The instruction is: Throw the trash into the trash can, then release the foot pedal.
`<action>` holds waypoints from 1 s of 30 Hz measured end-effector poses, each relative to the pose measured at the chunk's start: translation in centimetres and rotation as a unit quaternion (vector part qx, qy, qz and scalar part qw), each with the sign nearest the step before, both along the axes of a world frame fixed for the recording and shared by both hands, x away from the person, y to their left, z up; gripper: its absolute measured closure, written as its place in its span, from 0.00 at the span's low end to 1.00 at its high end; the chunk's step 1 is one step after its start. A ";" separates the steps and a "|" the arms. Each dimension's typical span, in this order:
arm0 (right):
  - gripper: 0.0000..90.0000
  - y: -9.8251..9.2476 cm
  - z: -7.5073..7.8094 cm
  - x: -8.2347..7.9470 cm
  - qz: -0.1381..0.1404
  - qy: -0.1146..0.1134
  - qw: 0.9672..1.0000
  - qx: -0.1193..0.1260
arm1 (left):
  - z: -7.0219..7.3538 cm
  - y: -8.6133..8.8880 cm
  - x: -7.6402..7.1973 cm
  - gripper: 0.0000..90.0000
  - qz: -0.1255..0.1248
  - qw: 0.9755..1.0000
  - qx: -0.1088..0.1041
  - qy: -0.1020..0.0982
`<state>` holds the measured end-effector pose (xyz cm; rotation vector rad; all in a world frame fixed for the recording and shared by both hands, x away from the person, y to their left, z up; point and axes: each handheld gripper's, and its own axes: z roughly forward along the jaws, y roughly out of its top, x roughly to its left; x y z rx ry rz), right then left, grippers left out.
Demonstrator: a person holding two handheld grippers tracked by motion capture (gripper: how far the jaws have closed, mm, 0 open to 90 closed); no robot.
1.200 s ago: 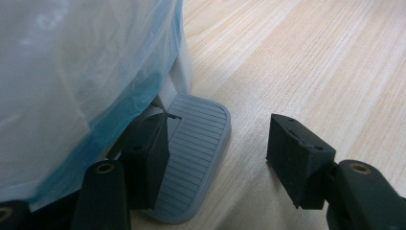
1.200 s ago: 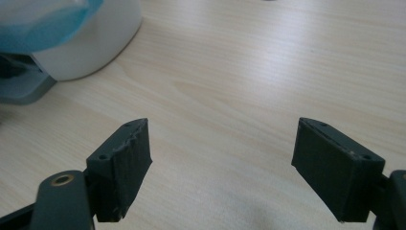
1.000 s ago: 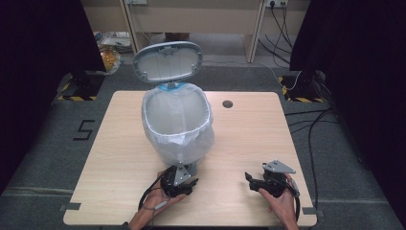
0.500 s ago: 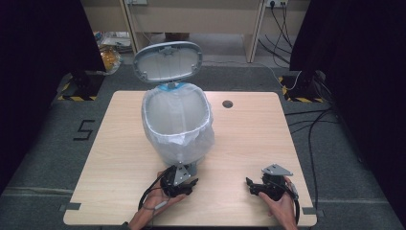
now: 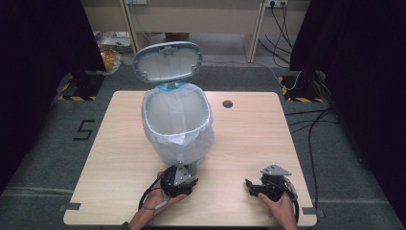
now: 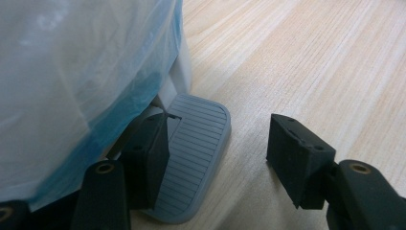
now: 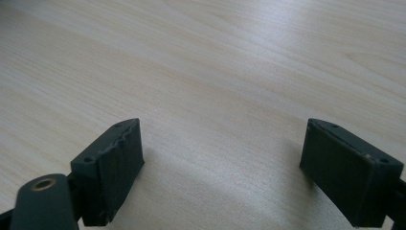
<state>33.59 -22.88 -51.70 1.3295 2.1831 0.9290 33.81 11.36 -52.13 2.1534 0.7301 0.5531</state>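
High view: lid [image 5: 167,60] up, bag [image 5: 178,139] fitted | left gripper [image 6: 220,143] spread, clasping nothing, one jaw pressing pedal [image 6: 198,158] | right gripper [image 7: 222,158] empty, jaws just widened | remaining, likely: release pedal.

We see a white pedal bin [image 5: 178,125] lined with a translucent bag, upright mid-table, its grey oval lid [image 5: 167,60] raised open, its ribbed grey foot pedal [image 6: 191,153] low by the wood.
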 end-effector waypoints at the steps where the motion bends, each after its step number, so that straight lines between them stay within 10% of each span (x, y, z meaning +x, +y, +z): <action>1: 0.16 0.0 0.0 0.0 0.000 0.000 1.000 0.000 | 0.0 0.0 0.0 0.44 0.000 1.000 0.000 0.000; 30: 0.16 0.0 0.0 0.0 0.000 0.000 1.000 0.000 | 0.0 0.0 0.0 0.44 -0.002 1.000 0.004 -0.004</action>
